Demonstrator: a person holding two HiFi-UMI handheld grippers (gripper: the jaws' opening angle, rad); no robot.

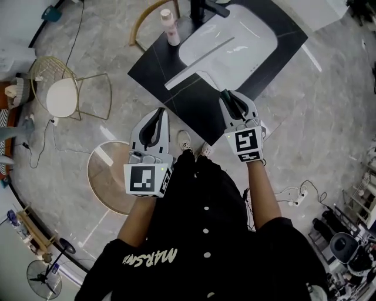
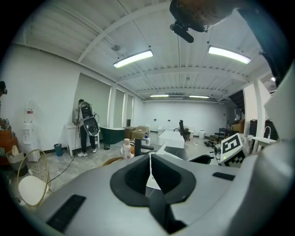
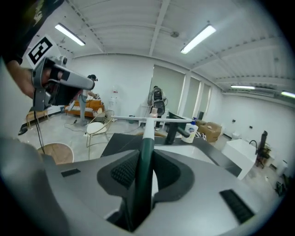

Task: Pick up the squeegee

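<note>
The squeegee (image 1: 202,63) has a long white blade and a white neck that runs into a dark green handle. My right gripper (image 1: 230,97) is shut on that green handle, and the blade hangs over the black counter (image 1: 188,111) in front of the white sink (image 1: 252,29). In the right gripper view the handle (image 3: 144,161) runs straight up between the pads, with the blade (image 3: 152,120) lying crosswise beyond them. My left gripper (image 1: 156,124) hovers shut and empty at the counter's near left corner; its pads meet in the left gripper view (image 2: 150,173).
A black faucet (image 1: 205,9) and a pink bottle (image 1: 171,26) stand at the back of the counter. A round wooden table (image 1: 108,176) sits by my left side and a gold wire chair (image 1: 61,94) farther left. Cables lie on the grey floor.
</note>
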